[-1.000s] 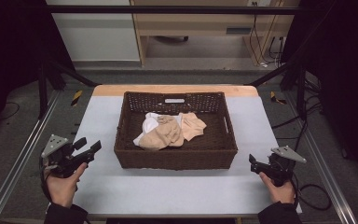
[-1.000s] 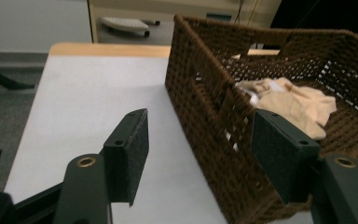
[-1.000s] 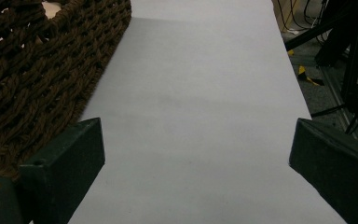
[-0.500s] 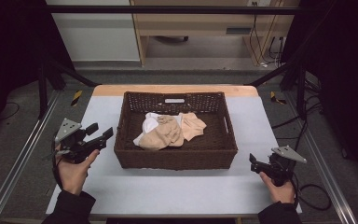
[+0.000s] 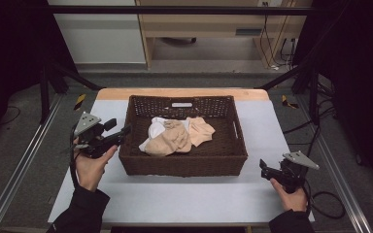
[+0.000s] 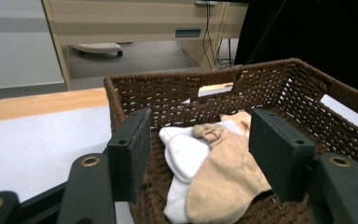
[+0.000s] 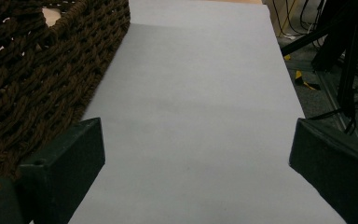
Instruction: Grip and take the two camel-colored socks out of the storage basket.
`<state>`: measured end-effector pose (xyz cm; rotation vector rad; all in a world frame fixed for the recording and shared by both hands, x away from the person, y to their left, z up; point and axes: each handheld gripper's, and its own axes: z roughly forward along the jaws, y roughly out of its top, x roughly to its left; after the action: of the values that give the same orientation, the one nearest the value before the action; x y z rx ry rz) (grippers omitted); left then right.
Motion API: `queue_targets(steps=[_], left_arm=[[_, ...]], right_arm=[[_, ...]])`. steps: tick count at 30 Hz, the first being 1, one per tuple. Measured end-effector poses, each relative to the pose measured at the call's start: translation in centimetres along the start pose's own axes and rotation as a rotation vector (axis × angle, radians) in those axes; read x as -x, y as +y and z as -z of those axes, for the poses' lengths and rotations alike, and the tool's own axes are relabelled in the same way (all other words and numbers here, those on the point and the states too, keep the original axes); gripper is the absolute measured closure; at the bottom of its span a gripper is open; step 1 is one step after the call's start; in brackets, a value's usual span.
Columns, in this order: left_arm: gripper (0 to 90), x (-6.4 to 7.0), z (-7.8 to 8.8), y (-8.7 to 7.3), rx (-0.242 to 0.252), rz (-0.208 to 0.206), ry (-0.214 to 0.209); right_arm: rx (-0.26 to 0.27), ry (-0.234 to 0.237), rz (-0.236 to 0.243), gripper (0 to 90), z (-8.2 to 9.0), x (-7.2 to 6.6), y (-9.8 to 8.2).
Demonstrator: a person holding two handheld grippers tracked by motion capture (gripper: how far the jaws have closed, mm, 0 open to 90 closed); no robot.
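Since a second ago left gripper (image 5: 119, 132) moved up to the basket (image 5: 184, 162) rim, jaws apart like the right gripper's (image 5: 263, 166), toward soft, light socks (image 6: 223, 172), best pinched at a raised fold.

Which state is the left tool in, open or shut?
Open. In the left gripper view, the left tool has its jaws wide apart, the socks in the basket showing between them.

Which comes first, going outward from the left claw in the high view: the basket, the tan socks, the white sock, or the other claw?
From the left claw:
1. Basket, its left wall right beside the claw.
2. White sock and tan socks, heaped together inside the basket: too close to call.
3. Right claw, far across at the table's right edge.
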<state>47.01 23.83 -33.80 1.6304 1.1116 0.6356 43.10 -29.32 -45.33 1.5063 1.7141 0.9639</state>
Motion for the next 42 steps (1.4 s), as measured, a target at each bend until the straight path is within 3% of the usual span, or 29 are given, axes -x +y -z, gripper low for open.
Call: queue_targets(steps=[20,37,42], left_arm=[[40.8,1.9,-4.1,2.4,-0.022,-0.077,-0.01],[42.0,2.7,-8.6,2.1,-0.057,-0.101,-0.011],[41.7,2.8,-10.3,1.4,-0.107,-0.119,0.005]], right_arm=[[0.005,-0.003,-0.004,3.7,-0.1,0.0,0.0],[0.008,-0.005,-0.001,3.8,-0.1,0.0,0.1],[0.007,-0.004,0.001,3.9,-0.1,0.0,0.1]])
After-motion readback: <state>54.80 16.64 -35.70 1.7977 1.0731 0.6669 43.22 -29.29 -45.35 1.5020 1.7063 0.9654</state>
